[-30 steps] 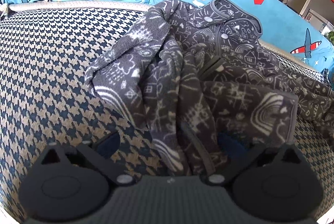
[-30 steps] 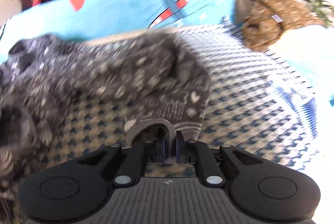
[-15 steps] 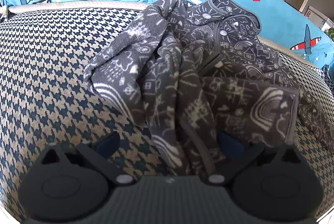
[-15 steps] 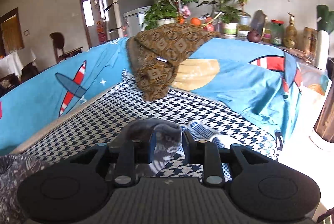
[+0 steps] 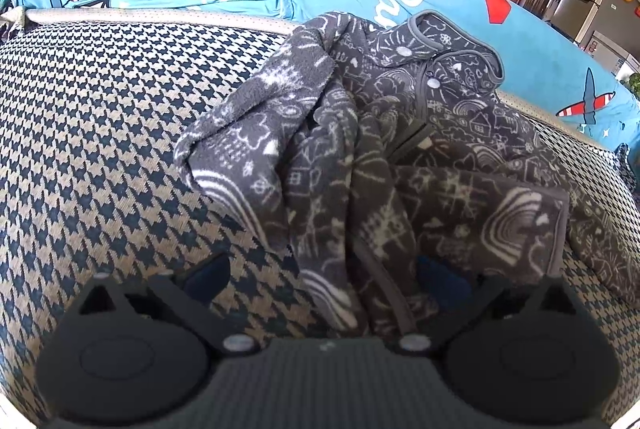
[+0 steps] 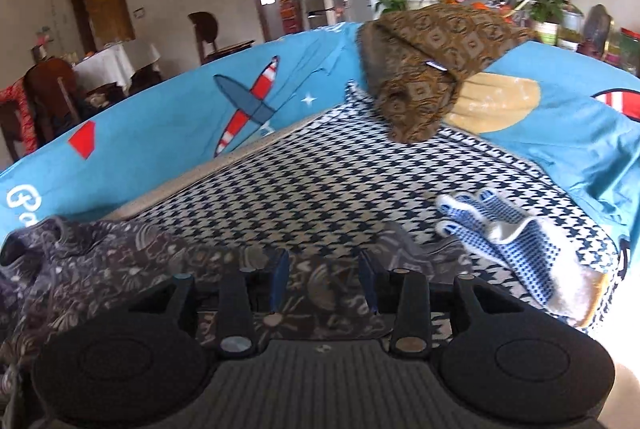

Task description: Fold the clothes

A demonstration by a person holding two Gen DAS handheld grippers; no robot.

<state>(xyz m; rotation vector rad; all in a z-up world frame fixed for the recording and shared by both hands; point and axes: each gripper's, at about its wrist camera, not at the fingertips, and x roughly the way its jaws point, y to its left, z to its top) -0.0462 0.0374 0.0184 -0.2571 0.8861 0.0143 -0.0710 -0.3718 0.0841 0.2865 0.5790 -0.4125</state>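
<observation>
A grey fleece garment (image 5: 360, 149) with white doodle print lies crumpled on the houndstooth sofa seat (image 5: 100, 149), its snap collar toward the backrest. My left gripper (image 5: 324, 277) stands wide open over the garment's near edge, and the fabric runs between its fingers without being pinched. In the right wrist view a sleeve of the same garment (image 6: 120, 269) lies stretched flat on the seat. My right gripper (image 6: 324, 281) hovers just above that sleeve with its jaws opening. Cloth shows below the gap, but the pads do not press on it.
A brown patterned cloth (image 6: 432, 69) hangs over the blue sofa back (image 6: 160, 133). A white work glove with blue dots (image 6: 500, 229) lies on the seat to the right of the sleeve end. Chairs, a fridge and potted plants stand beyond the sofa.
My right gripper has let go of the sleeve cuff, spread its jaws and lifted, swinging its view toward the sofa's far end. The left gripper has stayed put and open.
</observation>
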